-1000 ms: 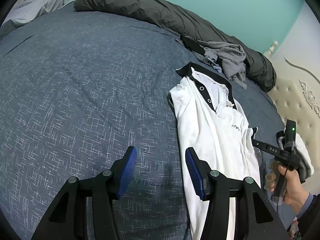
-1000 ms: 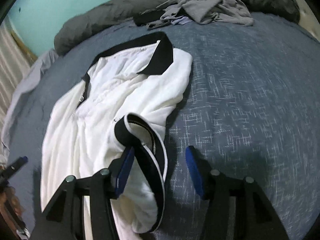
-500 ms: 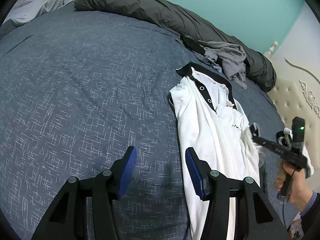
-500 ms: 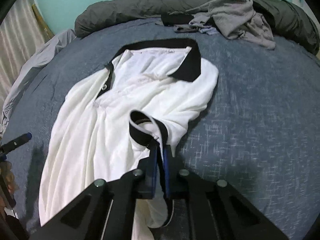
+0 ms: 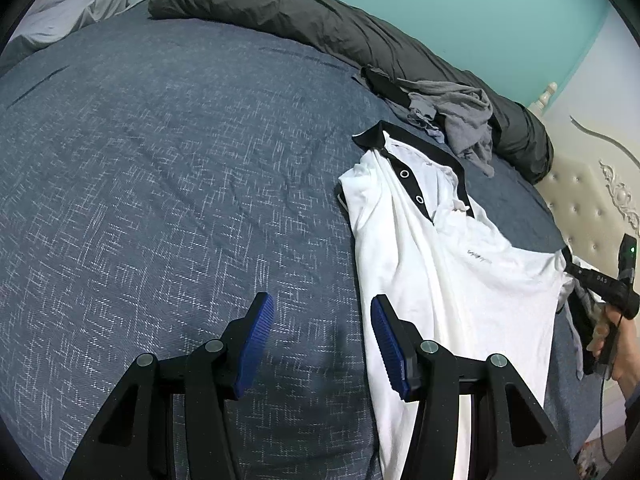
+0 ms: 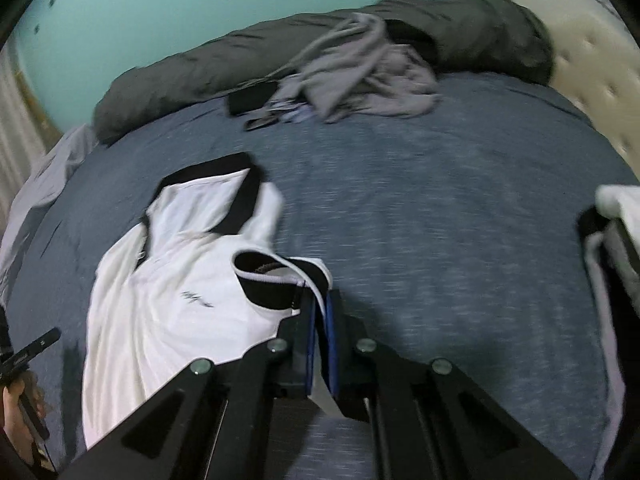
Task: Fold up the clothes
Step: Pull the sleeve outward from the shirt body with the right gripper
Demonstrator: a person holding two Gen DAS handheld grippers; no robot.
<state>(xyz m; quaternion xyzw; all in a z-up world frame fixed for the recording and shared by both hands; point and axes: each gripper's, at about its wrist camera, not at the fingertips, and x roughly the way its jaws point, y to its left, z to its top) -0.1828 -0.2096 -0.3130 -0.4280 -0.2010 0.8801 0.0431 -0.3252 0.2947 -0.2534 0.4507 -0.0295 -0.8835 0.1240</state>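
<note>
White polo shirt (image 5: pixel 432 280) with black collar and cuffs lies lengthwise on the blue bed (image 5: pixel 160 184), right of centre in the left wrist view and lower left in the right wrist view; it looks light, limp and soft, so it should drape and drag from whatever point lifts it. The firmer banded sleeve cuff (image 6: pixel 276 280) seems the surest hold, and the right hand-held gripper (image 6: pixel 320 312) is clenched on it, while the left hand-held gripper (image 5: pixel 320 344) hangs released over bare bed beside the hem.
</note>
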